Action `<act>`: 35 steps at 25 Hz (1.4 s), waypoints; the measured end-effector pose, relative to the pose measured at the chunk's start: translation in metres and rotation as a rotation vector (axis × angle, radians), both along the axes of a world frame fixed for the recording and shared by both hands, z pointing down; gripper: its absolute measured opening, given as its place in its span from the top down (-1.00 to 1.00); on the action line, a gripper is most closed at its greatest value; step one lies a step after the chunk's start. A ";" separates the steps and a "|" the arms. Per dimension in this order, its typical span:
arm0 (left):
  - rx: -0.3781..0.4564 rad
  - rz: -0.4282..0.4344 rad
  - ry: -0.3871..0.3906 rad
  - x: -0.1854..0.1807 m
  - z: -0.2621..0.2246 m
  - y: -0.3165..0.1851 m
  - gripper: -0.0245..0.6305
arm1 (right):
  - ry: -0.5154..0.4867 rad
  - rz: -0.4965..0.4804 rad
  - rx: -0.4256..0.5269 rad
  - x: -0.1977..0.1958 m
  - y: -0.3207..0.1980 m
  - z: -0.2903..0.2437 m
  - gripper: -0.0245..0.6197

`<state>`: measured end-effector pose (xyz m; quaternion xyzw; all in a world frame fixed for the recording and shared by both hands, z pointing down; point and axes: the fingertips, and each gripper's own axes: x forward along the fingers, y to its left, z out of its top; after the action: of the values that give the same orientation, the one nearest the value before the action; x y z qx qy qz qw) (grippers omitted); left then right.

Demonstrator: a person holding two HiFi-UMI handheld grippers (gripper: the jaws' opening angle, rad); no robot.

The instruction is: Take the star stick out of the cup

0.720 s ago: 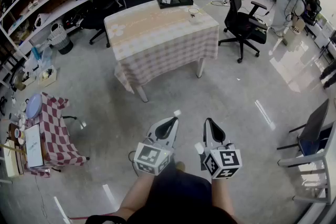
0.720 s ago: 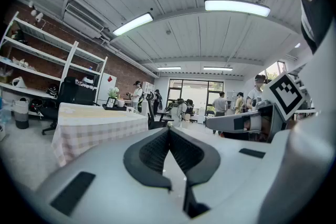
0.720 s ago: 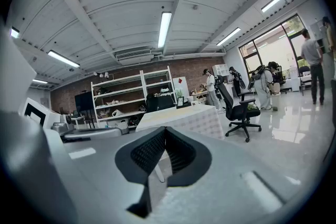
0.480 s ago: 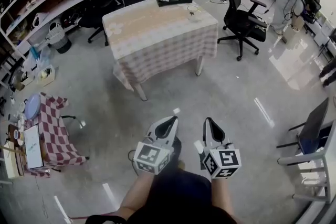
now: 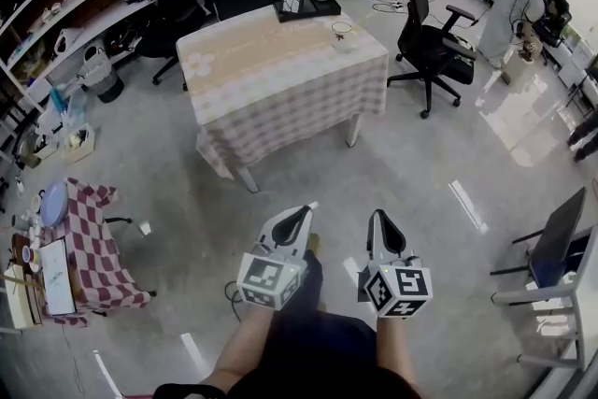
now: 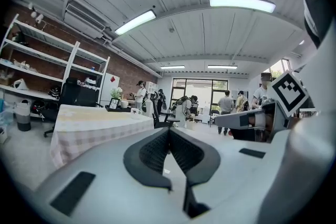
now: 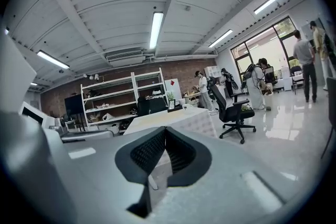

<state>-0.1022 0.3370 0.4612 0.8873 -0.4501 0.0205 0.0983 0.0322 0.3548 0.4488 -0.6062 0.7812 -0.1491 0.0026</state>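
Observation:
A small clear cup [image 5: 344, 30] stands near the far right corner of the table with the checked cloth [image 5: 280, 79], well ahead of me. It is too small in the head view to make out the star stick. Both grippers are held side by side over the floor, far short of the table. My left gripper [image 5: 306, 211] has its jaws closed together with nothing between them, and so has my right gripper [image 5: 377, 217]. In the left gripper view the left gripper [image 6: 169, 129] points past the table [image 6: 89, 123]. In the right gripper view the right gripper [image 7: 165, 128] points at the table [image 7: 178, 115].
A black tray [image 5: 306, 7] with a flower vase and a white mug sits at the table's far end. Black office chairs [image 5: 432, 42] stand to the right and behind the table. Shelving [image 5: 65, 14] lines the left wall, and a low checked side table [image 5: 93, 243] stands at left. People stand at the back.
The table sits slightly lower and further left in the head view, so my viewpoint has shifted a little. Both grippers keep their places and stay shut.

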 end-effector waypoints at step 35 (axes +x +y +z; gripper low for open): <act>-0.036 -0.016 -0.007 -0.005 -0.010 -0.236 0.90 | 0.030 -0.004 -0.028 0.014 -0.233 -0.009 0.92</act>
<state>-0.1068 0.1014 0.4509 0.8817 -0.4572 0.0307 0.1128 0.0466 0.1222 0.4400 -0.6068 0.7802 -0.1510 -0.0177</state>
